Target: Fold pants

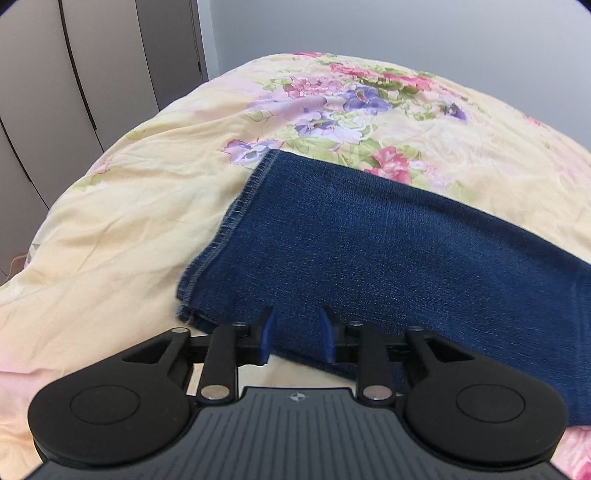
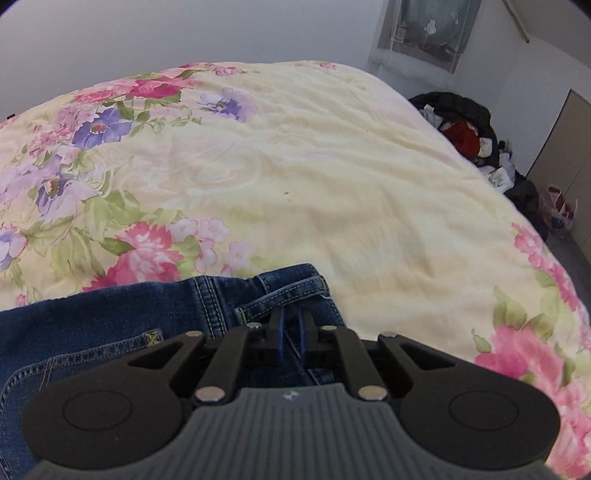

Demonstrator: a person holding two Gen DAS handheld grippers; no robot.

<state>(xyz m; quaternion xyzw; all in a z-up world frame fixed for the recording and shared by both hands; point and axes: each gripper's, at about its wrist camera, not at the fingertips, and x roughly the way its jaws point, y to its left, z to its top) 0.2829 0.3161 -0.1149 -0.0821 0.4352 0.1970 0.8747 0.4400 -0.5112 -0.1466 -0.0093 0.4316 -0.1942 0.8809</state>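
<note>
Jeans (image 1: 388,236) lie flat on the bed, on a floral quilt (image 1: 140,206), cream with pink and purple flowers.

Left wrist view: leg end of the jeans, stitched hem (image 1: 236,214) running up-left to lower-left, legs stacked so a second layer shows at the near corner. Left hand-held gripper (image 1: 297,334) sits at the near edge of the denim close to the hem corner. Its blue fingertips (image 1: 269,332) are spread apart with the fabric edge between them; neither pad clearly presses the cloth, so not clamped. Grey wardrobe doors (image 1: 74,74) on the left behind the bed, plain wall beyond.

Right wrist view: waistband end (image 2: 284,291) with contrast stitching, belt loop, and a back pocket (image 2: 74,354) at lower left. Right hand-held gripper (image 2: 291,326) is over the waistband, blue fingertips (image 2: 280,328) almost together with a narrow slot between them, denim showing in the slot. Looks pinched on the waistband fabric, though the contact itself is partly hidden by the fingers. Rest of the quilt stretches away bare of clothes past the jeans. Off the bed's right side a pile of dark and red clothes (image 2: 469,133) lies on the floor, with a window (image 2: 424,33) above it.
</note>
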